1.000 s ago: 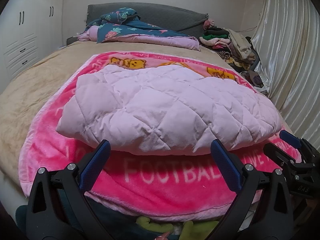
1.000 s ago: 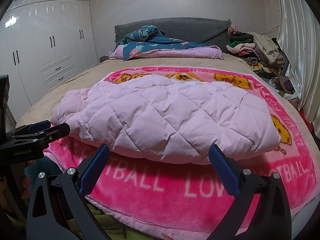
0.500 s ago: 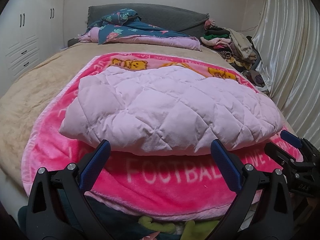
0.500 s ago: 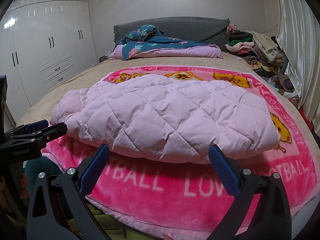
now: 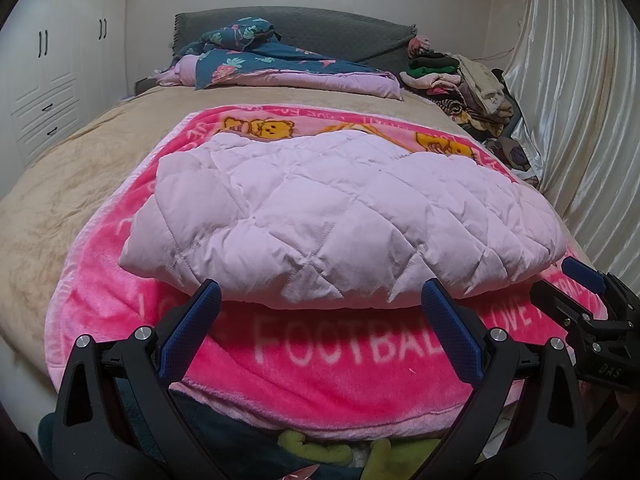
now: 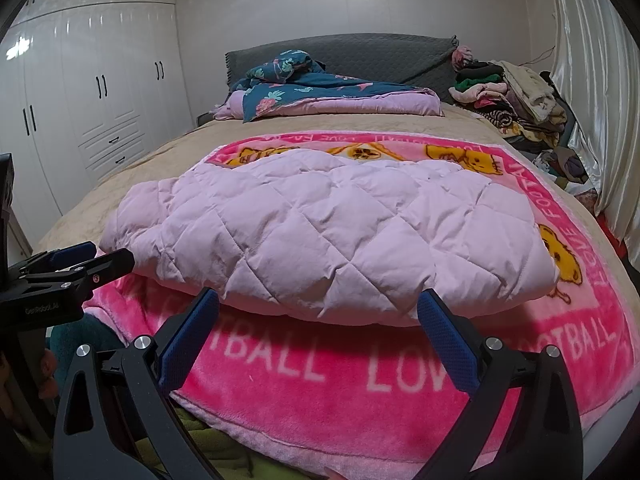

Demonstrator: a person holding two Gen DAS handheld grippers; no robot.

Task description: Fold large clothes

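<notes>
Folded pale-pink quilted jacket (image 5: pixel 340 216) lies centred on a hot-pink fleece blanket (image 5: pixel 320 364) w/ white lettering "FOOTBALL" and "LOVE" along the near border plus yellow cartoon bears at the far edge, all on a beige-covered bed (image 5: pixel 60 200). Left gripper (image 5: pixel 320 312) and right gripper (image 6: pixel 318 316) both hover just short of the jacket's near edge, jaws spread wide, nothing held. Left gripper body reads "GenRobot.AI" in right wrist view; a clothes pile (image 6: pixel 512 92) sits at the far right by the grey headboard (image 6: pixel 360 52).
</notes>
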